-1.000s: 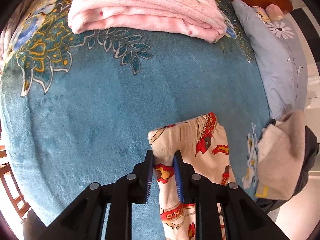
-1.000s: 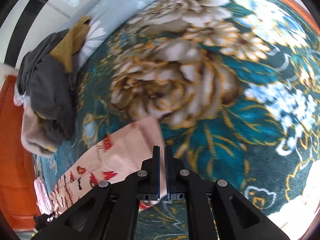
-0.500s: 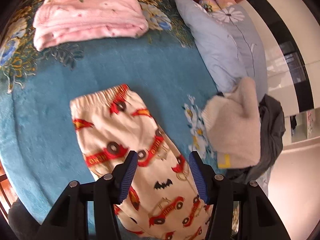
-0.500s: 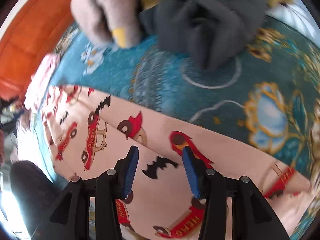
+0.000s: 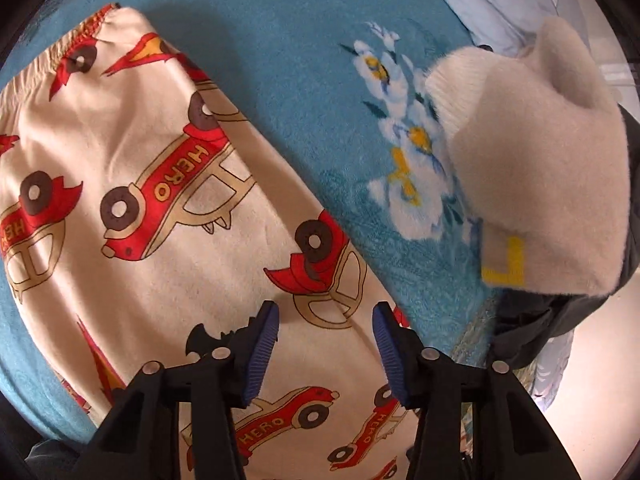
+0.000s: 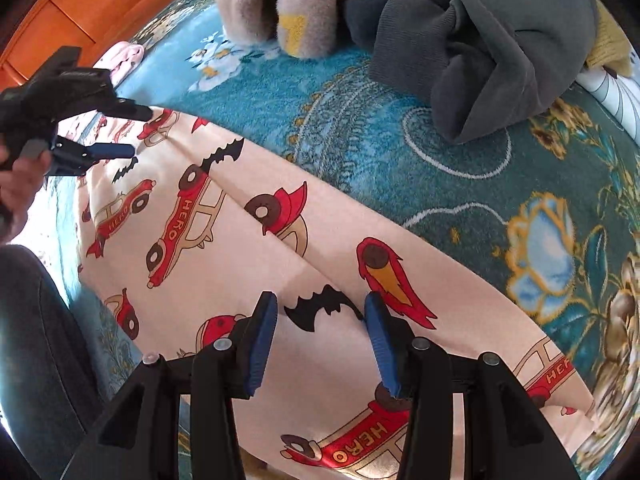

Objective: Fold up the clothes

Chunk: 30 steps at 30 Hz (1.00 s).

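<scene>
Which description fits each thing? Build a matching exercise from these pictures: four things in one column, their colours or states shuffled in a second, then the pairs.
Things
1. pyjama trousers
2. blanket
3. left gripper
4. fluffy garment

Descriptions
A. teal with flowers
B. open, holding nothing
C. beige with a yellow mark
D. cream, printed with red cars and black bats

Pairs: 1-D, 2-A, 3-B, 4-C
</scene>
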### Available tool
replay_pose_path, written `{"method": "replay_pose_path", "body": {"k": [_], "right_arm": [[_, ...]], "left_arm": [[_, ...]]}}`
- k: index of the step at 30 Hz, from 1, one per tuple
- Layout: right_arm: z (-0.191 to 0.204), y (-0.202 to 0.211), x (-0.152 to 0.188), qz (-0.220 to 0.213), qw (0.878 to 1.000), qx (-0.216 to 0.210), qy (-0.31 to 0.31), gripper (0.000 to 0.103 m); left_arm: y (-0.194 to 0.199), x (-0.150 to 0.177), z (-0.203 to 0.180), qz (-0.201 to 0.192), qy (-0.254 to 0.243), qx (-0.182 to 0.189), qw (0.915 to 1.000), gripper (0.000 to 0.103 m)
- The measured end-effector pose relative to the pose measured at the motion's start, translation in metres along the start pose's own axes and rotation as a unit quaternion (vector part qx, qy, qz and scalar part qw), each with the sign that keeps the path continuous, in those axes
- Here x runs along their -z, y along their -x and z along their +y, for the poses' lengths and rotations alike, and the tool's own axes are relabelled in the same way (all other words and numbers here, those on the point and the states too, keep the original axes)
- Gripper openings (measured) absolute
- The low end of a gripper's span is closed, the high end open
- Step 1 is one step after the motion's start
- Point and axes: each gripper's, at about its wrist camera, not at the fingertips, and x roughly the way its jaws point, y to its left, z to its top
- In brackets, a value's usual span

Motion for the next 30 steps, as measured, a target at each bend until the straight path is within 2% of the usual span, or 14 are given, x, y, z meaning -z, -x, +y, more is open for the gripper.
{"method": "replay_pose_path", "body": {"k": [4,6,8,11,13,15,19,24,26,30], "right_arm": [[0.005,-0.002,-0.001,-0.001,1.0,0.009,0.013,0.046],[0.008,-0.002,0.0,-0.001,1.0,0.017,0.019,0.045],[0.009,-0.001,0.001,-0.001,0.999,0.025,0.022,0.04],[0.008,-0.001,0.004,-0.004,0.999,0.032,0.022,0.024],[0.007,0.002,0.007,-0.006,0.999,0.031,0.022,0.008],[0.007,0.005,0.01,-0.01,0.999,0.027,0.025,0.005],[0.011,0.015,0.01,-0.032,0.999,0.027,0.026,0.003],[0.007,0.032,-0.004,-0.066,0.997,0.033,0.014,0.002],[0.004,0.033,-0.013,-0.068,0.997,0.039,0.014,0.002],[-0.011,0.022,-0.027,-0.041,0.998,0.043,-0.004,0.002]], "left_arm": [[-0.004,-0.007,0.006,0.009,0.023,-0.019,0.9995,0.024],[-0.004,-0.01,0.009,0.01,0.032,-0.018,0.9993,0.022],[-0.005,-0.011,0.015,0.01,0.044,-0.018,0.9988,0.01],[-0.004,-0.01,0.024,0.011,0.057,-0.005,0.9983,0.003],[-0.002,-0.006,0.028,0.008,0.058,0.008,0.9982,0.002],[0.003,-0.002,0.029,0.004,0.057,0.023,0.9981,0.002],[0.017,0.005,0.031,-0.007,0.054,0.057,0.9969,0.001],[0.05,0.006,0.022,-0.039,0.036,0.105,0.993,0.001],[0.056,-0.005,0.011,-0.049,0.025,0.102,0.9932,0.001],[0.036,-0.022,-0.009,-0.044,-0.009,0.05,0.9977,0.001]]}}
